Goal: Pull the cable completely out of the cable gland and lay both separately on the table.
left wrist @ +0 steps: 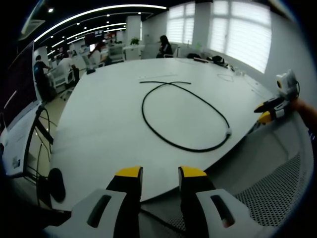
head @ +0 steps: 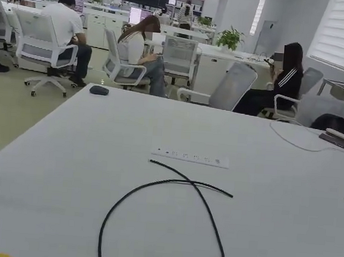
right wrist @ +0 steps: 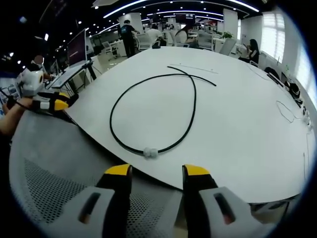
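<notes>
A black cable (head: 193,182) lies in a wide loop on the white table (head: 68,156), its two ends crossing at the far side. A small white cable gland (right wrist: 150,151) sits on the cable at the loop's near edge, close to the table's rim, also seen as the gland (left wrist: 228,132). My left gripper (left wrist: 161,173) hangs open below the table edge, nothing between its yellow tips. My right gripper (right wrist: 157,171) is open too, just short of the gland. Each gripper appears in the other's view: right gripper (left wrist: 270,111), left gripper (right wrist: 54,104).
A white power strip (head: 190,158) lies beyond the loop. A black mouse (head: 99,90) rests at the far left edge, and thin white wires (head: 296,141) at the right. A grey mesh chair back (right wrist: 54,168) sits under the grippers. People sit on office chairs behind.
</notes>
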The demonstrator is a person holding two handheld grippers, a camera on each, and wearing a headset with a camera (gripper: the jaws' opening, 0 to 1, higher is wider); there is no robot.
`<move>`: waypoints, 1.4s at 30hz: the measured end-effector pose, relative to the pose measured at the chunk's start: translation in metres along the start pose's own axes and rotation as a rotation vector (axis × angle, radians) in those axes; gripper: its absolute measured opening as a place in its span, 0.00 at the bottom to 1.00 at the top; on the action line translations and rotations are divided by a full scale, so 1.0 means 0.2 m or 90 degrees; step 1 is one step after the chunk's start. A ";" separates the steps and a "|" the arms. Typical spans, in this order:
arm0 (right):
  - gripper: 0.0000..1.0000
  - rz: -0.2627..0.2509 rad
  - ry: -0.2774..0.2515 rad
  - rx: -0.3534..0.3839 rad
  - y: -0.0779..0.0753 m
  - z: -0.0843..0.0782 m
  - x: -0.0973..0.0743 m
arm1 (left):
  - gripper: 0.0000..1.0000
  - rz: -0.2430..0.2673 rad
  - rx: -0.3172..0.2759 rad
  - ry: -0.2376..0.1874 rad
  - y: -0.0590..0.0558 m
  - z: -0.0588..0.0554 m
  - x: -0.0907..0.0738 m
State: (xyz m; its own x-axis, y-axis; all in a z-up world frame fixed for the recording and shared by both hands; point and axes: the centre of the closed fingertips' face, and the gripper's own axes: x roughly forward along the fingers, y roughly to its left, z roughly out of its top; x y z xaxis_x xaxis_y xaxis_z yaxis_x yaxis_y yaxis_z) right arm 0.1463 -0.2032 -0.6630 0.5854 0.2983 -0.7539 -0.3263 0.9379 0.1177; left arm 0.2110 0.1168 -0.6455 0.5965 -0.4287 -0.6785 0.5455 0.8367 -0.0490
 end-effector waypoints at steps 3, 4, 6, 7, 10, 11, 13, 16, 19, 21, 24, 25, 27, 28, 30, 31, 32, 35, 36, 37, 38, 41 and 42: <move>0.40 -0.006 -0.014 -0.003 -0.01 0.02 -0.01 | 0.29 0.000 0.000 0.003 0.00 0.00 0.00; 0.40 -0.006 -0.011 -0.004 -0.01 0.02 -0.01 | 0.29 0.001 0.001 0.004 0.00 0.00 0.00; 0.40 -0.003 -0.006 -0.006 -0.01 0.01 0.00 | 0.30 0.003 0.002 0.002 0.00 0.00 0.00; 0.39 -0.002 -0.008 -0.008 0.00 0.01 0.00 | 0.30 0.003 0.003 0.001 0.00 0.00 0.00; 0.39 -0.002 -0.008 -0.008 0.00 0.01 -0.01 | 0.31 0.003 0.007 -0.009 0.00 0.01 0.00; 0.39 -0.001 -0.007 -0.008 0.00 0.01 -0.01 | 0.31 0.001 0.010 -0.005 -0.01 0.01 0.00; 0.39 -0.001 -0.006 -0.009 0.00 0.01 0.00 | 0.31 0.001 0.012 0.005 -0.01 0.00 0.00; 0.38 0.001 -0.005 -0.008 0.00 0.01 -0.01 | 0.31 0.002 0.011 0.001 0.00 0.00 0.00; 0.38 0.000 -0.006 -0.007 0.00 0.01 -0.01 | 0.31 0.000 0.012 0.005 0.00 0.00 0.00; 0.37 0.001 -0.008 -0.010 0.00 0.01 -0.01 | 0.31 -0.002 0.012 0.005 0.00 0.00 0.00; 0.37 0.002 -0.007 -0.013 0.01 0.01 -0.01 | 0.32 -0.003 0.014 0.005 -0.01 0.00 -0.01; 0.37 0.004 -0.005 -0.015 0.01 0.01 -0.01 | 0.32 -0.005 0.014 0.005 -0.01 -0.01 0.00; 0.36 0.006 -0.001 -0.016 0.01 0.00 -0.01 | 0.31 -0.006 0.016 0.009 -0.01 -0.01 0.00; 0.36 0.007 -0.001 -0.015 0.01 0.00 0.00 | 0.31 -0.005 0.017 0.011 -0.01 -0.01 -0.01; 0.36 0.007 0.000 -0.015 0.01 0.00 0.00 | 0.31 -0.004 0.017 0.012 -0.01 -0.01 -0.01; 0.36 0.009 0.000 -0.016 0.02 0.00 0.00 | 0.31 -0.003 0.017 0.011 0.00 -0.01 -0.01; 0.35 0.010 0.001 -0.017 0.02 0.00 0.00 | 0.31 -0.003 0.018 0.010 0.00 -0.01 -0.01; 0.34 0.015 0.003 -0.022 0.02 0.00 0.00 | 0.31 -0.004 0.018 -0.004 0.00 0.00 -0.01; 0.34 0.015 0.005 -0.022 0.03 0.00 0.00 | 0.31 -0.005 0.003 -0.028 0.00 0.03 -0.02; 0.34 0.015 0.006 -0.022 0.03 0.00 0.00 | 0.31 -0.007 0.000 -0.027 0.00 0.03 -0.02; 0.34 0.016 0.007 -0.021 0.03 -0.01 0.00 | 0.30 -0.009 0.000 -0.020 0.00 0.02 -0.01; 0.34 0.019 0.009 -0.019 0.03 -0.01 0.00 | 0.31 0.003 0.014 -0.015 0.01 0.01 -0.01; 0.34 0.020 0.008 -0.021 0.03 -0.01 0.00 | 0.32 -0.001 0.017 -0.018 0.00 0.02 -0.01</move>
State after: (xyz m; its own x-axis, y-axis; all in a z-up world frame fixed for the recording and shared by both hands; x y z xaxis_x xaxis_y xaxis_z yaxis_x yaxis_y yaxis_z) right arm 0.1434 -0.1974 -0.6632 0.5645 0.3256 -0.7585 -0.3687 0.9216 0.1212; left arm 0.2116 0.1164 -0.6415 0.6119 -0.4392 -0.6578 0.5617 0.8268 -0.0296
